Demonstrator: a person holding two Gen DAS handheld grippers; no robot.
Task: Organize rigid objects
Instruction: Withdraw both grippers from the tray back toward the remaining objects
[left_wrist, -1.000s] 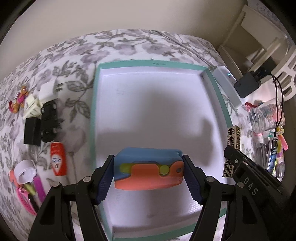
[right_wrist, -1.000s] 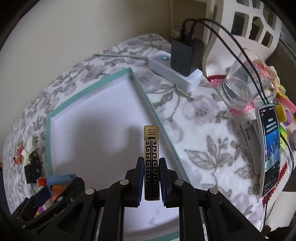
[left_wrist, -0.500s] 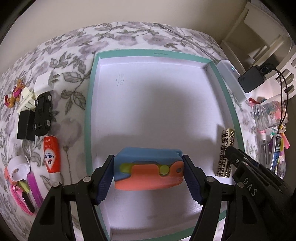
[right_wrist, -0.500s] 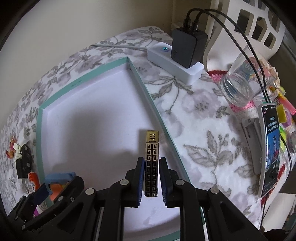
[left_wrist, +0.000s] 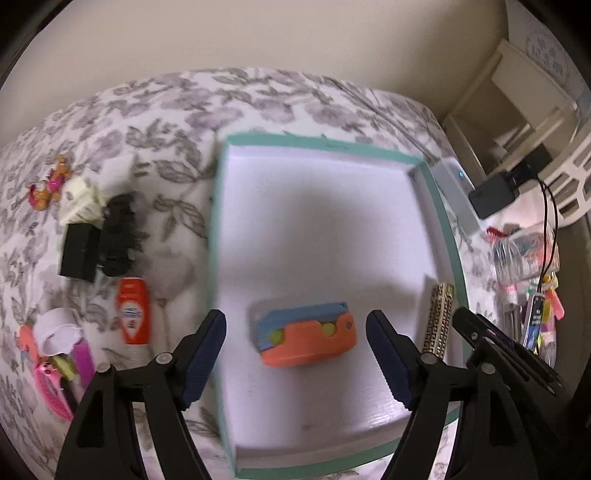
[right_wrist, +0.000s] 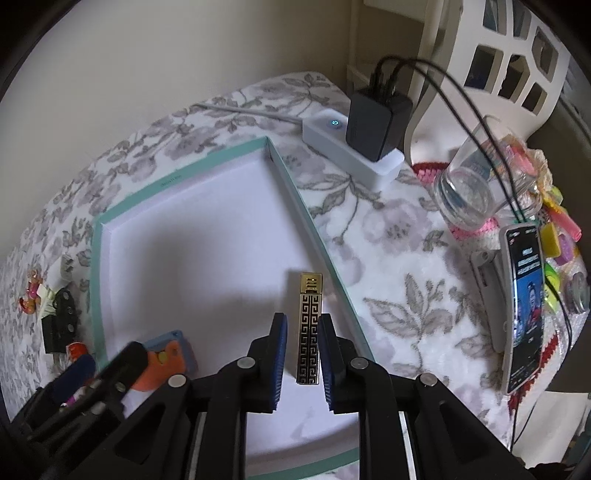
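Observation:
A white tray with a teal rim (left_wrist: 321, 144) (right_wrist: 284, 173) lies on the flowered cloth. An orange and blue toy (left_wrist: 306, 339) (right_wrist: 166, 360) lies on the tray floor near its front. My left gripper (left_wrist: 297, 350) is open, its fingers well clear of the toy on both sides. A gold and black patterned bar (right_wrist: 309, 328) (left_wrist: 437, 319) lies by the tray's right wall. My right gripper (right_wrist: 303, 350) is open a little, its pads on each side of the bar with small gaps.
Left of the tray lie a red tube (left_wrist: 132, 310), black blocks (left_wrist: 98, 243), a cream plug (left_wrist: 79, 199), a small figure (left_wrist: 50, 182) and pink items (left_wrist: 55, 362). To the right stand a power strip with black charger (right_wrist: 369, 140), a glass jar (right_wrist: 465, 195) and a phone (right_wrist: 522, 306).
My left gripper has opened and let go of the orange and blue toy, which now lies in the tray. My right gripper has opened a little around the patterned bar, now resting on the tray.

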